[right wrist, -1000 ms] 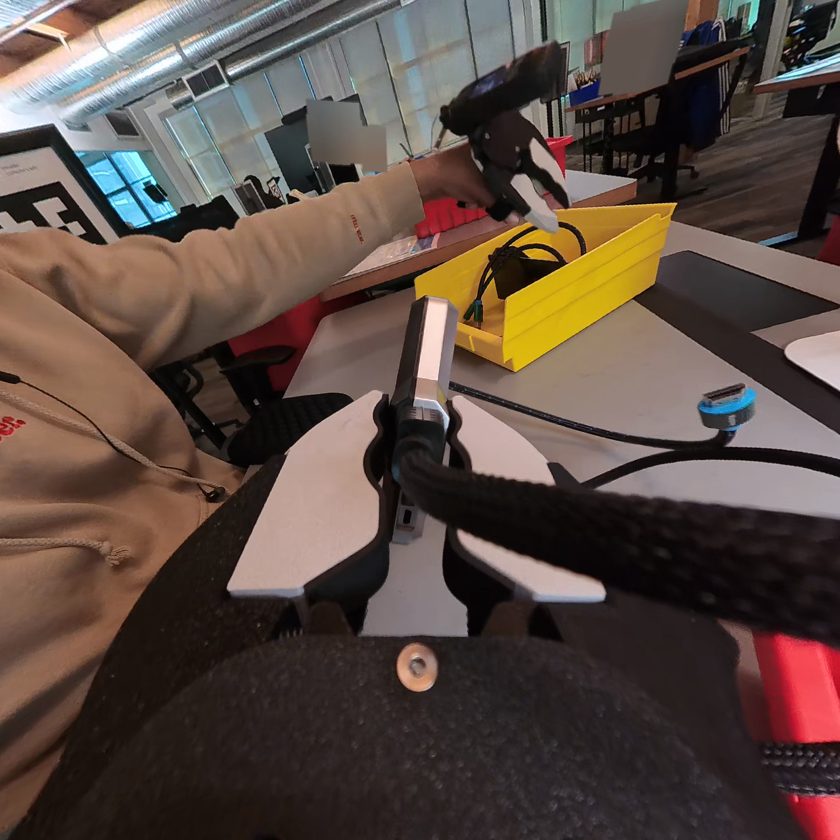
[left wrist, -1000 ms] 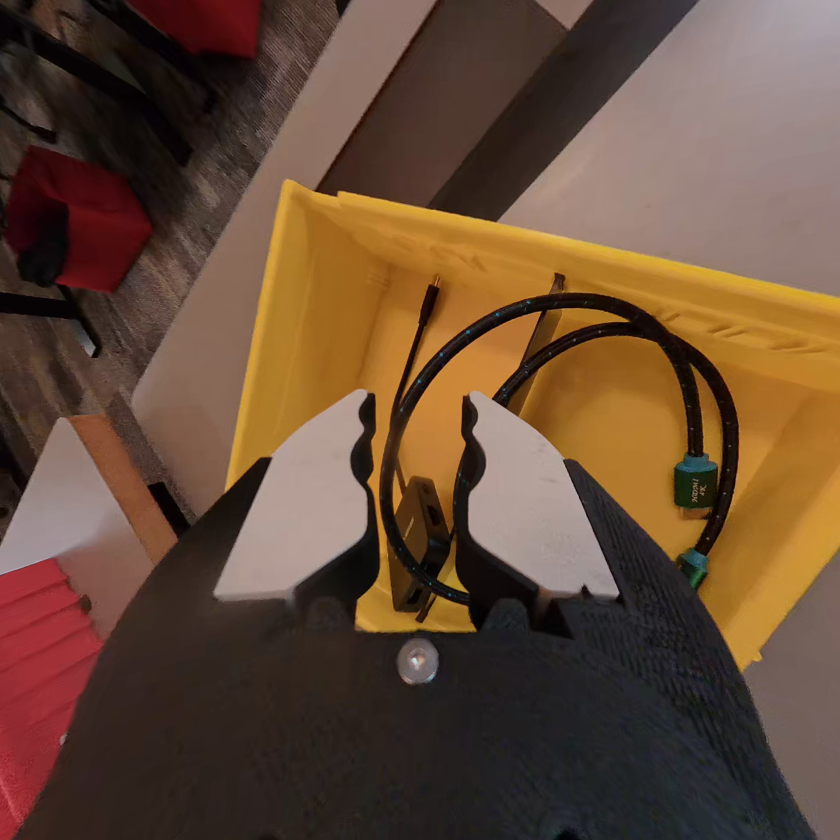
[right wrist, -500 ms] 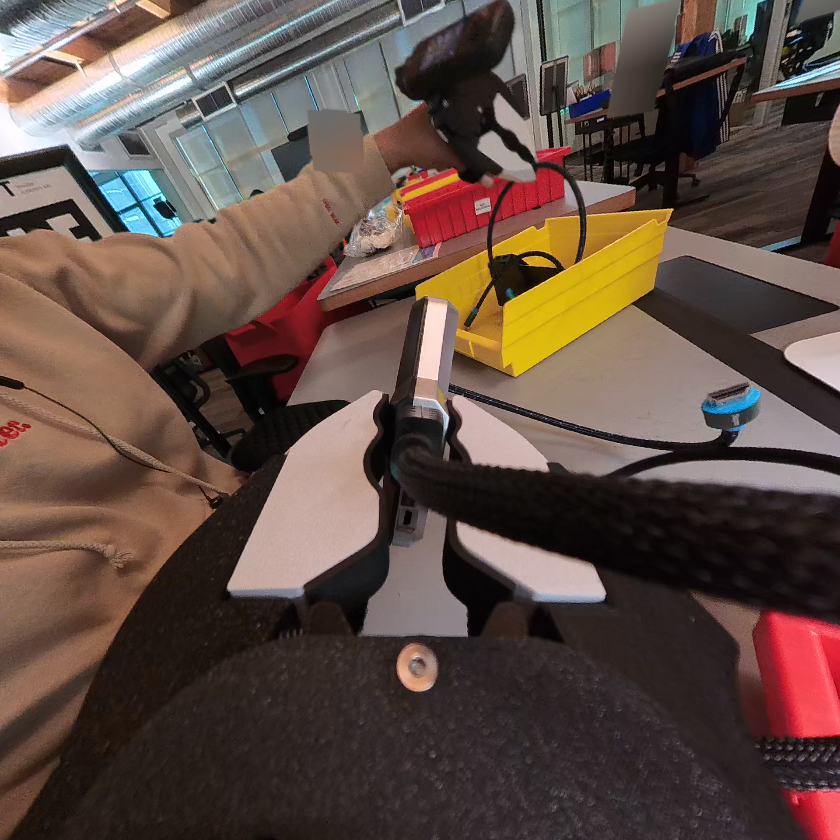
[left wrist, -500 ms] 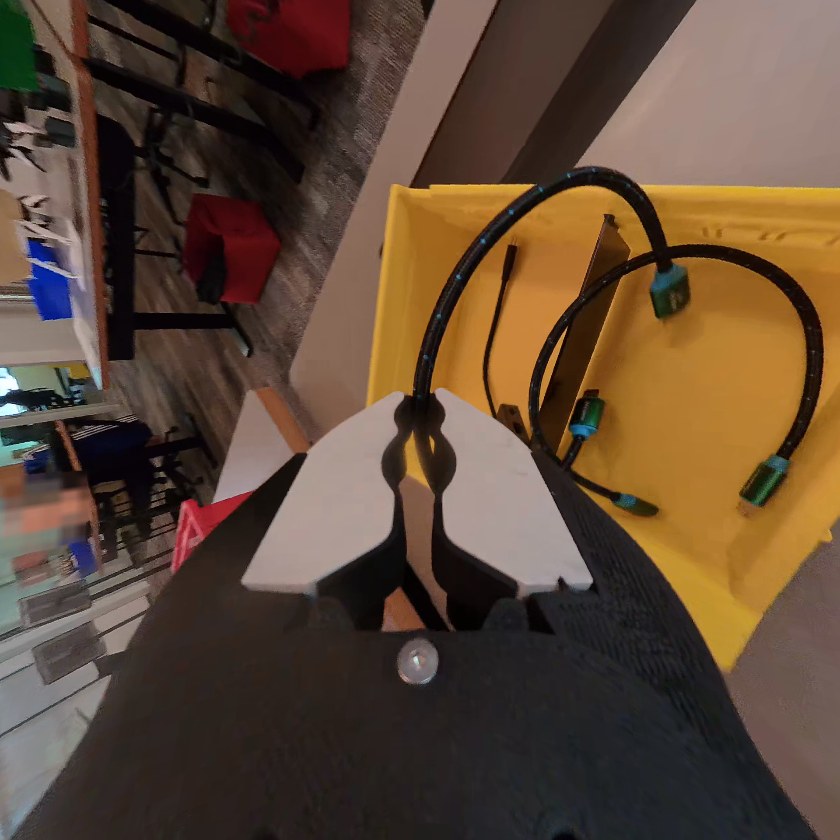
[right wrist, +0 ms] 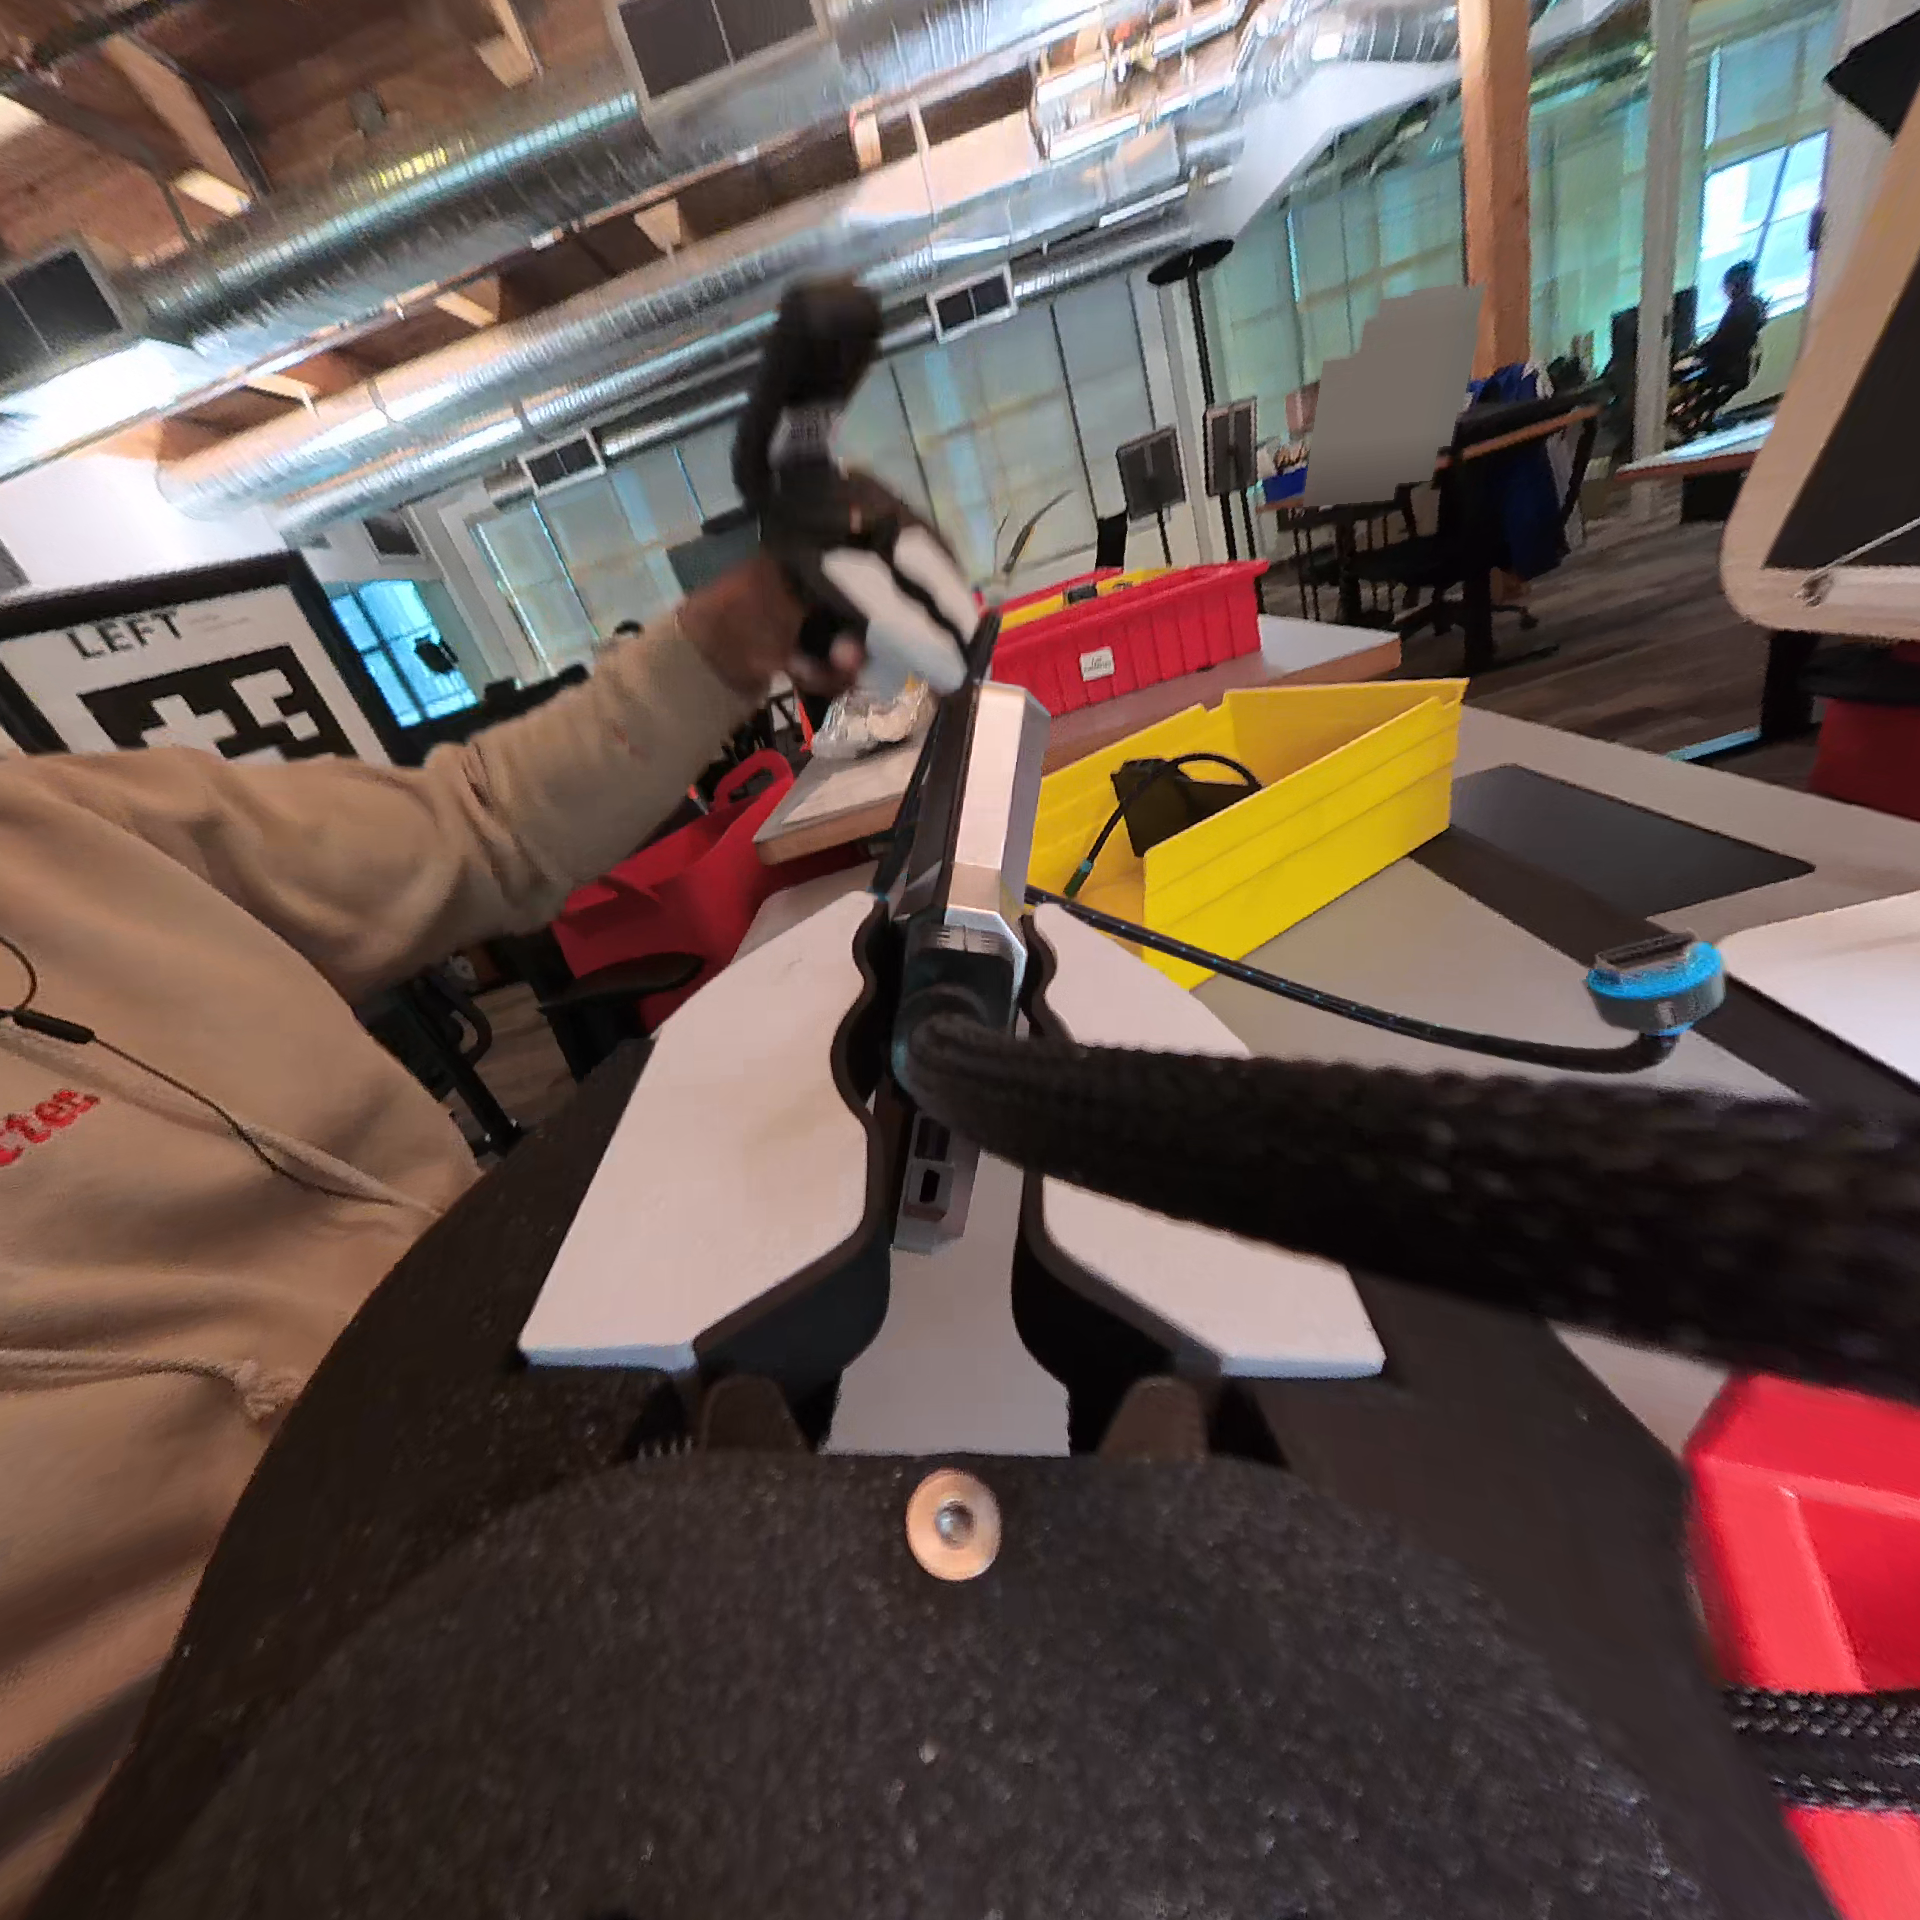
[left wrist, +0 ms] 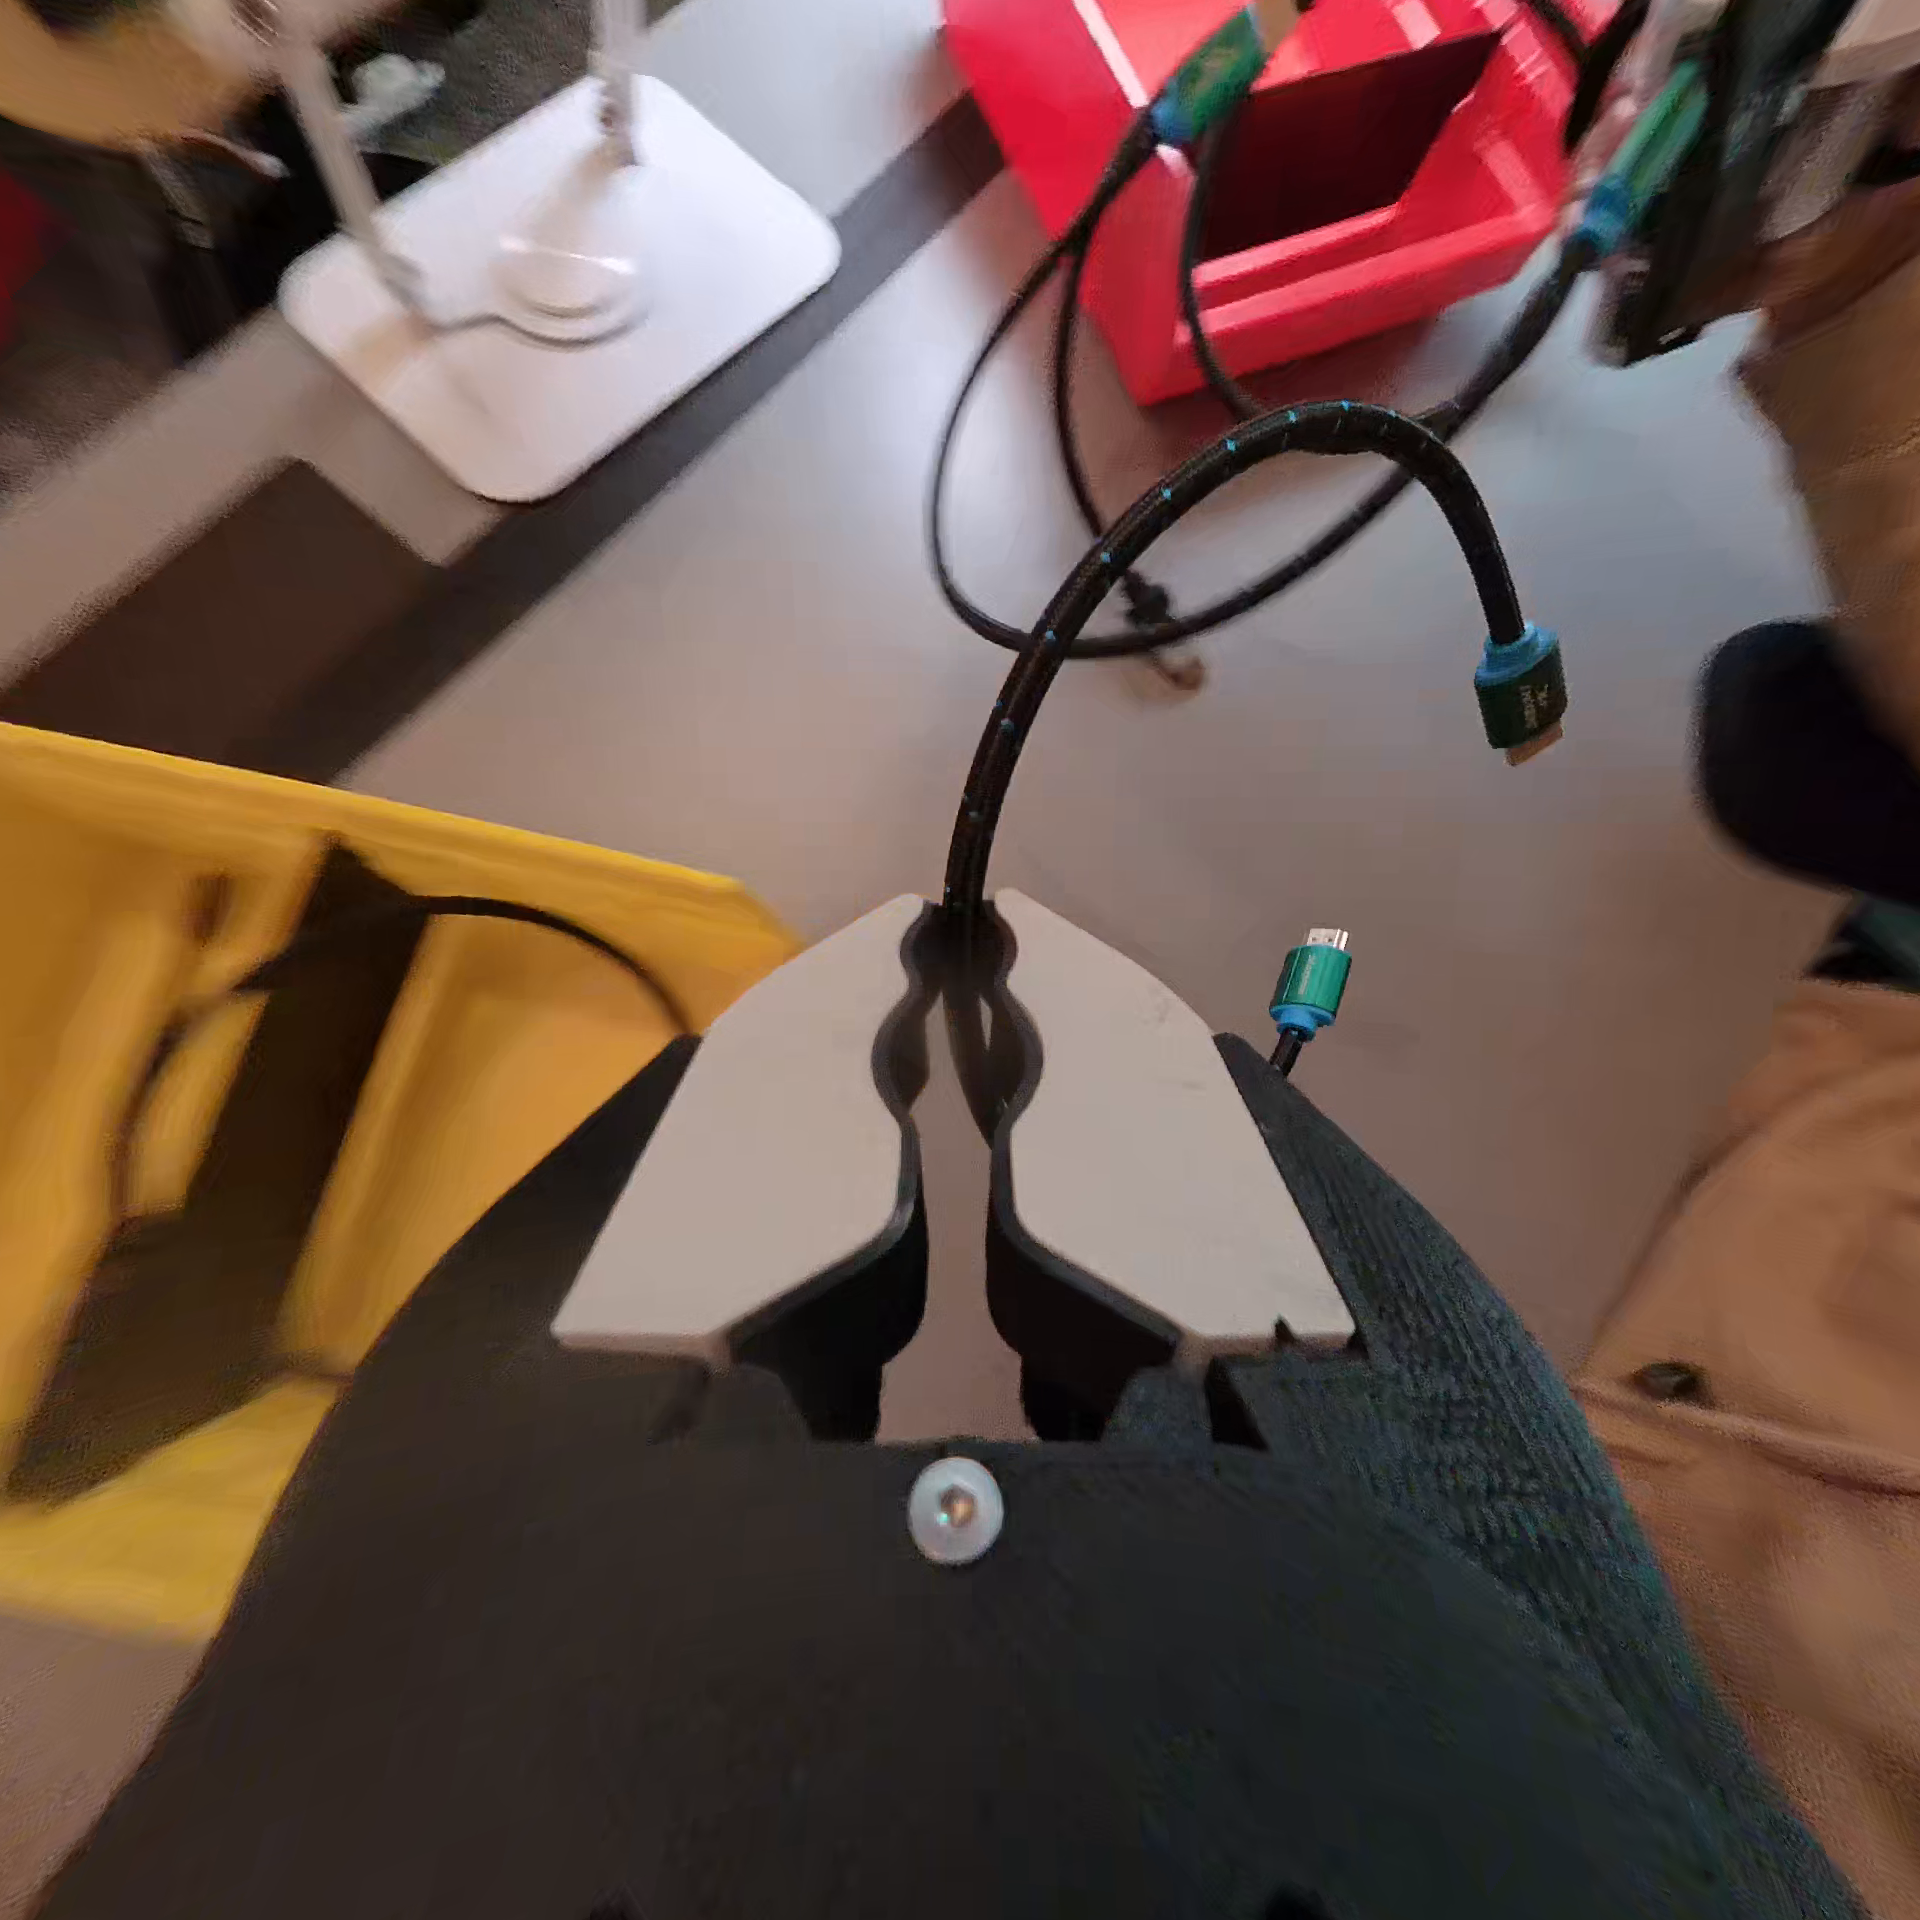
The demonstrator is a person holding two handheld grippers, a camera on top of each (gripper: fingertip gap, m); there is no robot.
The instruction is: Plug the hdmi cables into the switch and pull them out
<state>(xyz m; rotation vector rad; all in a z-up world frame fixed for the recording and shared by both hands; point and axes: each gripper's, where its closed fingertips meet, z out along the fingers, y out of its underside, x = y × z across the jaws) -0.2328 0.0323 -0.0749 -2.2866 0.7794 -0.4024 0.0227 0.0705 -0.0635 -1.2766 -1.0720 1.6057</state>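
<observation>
My left gripper (left wrist: 956, 909) is shut on a black braided HDMI cable (left wrist: 1226, 468) and holds it above the table. The cable arcs up and right to a hanging green plug (left wrist: 1519, 698). Its other green plug (left wrist: 1311, 987) sticks up beside my right finger. My right gripper (right wrist: 951, 914) is shut on the silver switch (right wrist: 987, 821), held edge-on. A thick black cable (right wrist: 1403, 1174) is plugged into the switch and runs right. The left gripper also shows in the right wrist view (right wrist: 904, 613), just behind the top of the switch.
A yellow bin (left wrist: 499, 842) with a dark box and thin cable sits left of the left gripper. A red bin (left wrist: 1351, 239), a white stand base (left wrist: 561, 281) and loose cables (left wrist: 1039, 540) lie beyond. A blue-collared plug (right wrist: 1652, 987) lies right of the switch. Some 25 cm of space lies between my two pairs of fingers.
My left gripper closed on the cable in the yellow bin, lifted it out and swung it over toward the switch. My right gripper kept hold of the switch and tilted up a little.
</observation>
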